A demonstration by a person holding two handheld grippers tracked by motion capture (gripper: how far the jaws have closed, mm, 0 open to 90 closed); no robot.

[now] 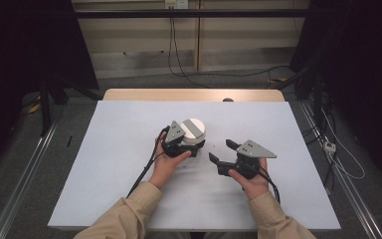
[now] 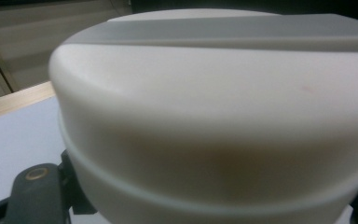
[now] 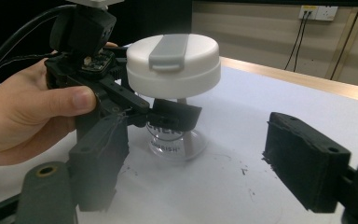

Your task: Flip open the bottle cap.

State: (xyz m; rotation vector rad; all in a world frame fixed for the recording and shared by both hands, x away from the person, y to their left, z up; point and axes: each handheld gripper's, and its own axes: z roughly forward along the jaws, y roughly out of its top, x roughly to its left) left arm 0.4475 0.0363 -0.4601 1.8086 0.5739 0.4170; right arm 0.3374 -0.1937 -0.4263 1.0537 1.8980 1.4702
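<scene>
From above, the left gripper (image 1: 193,147) clamps a clear jar under its white lid (image 1: 193,128) on the table (image 1: 119,149); the right gripper (image 1: 222,151) stands open, empty. Its own camera shows the jar (image 3: 168,137) upright, printed lettering visible. Left gripper view: lid (image 2: 214,116) close up.

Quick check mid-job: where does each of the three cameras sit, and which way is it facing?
High view: above the person's side, looking forward and down on the table; both hands and sleeves show.
Left gripper view: on the left gripper, right against the white lid; a black jaw at bottom left.
Right gripper view: on the right gripper, facing the clear jar; both jaws show.
Shared: the lid.
</scene>
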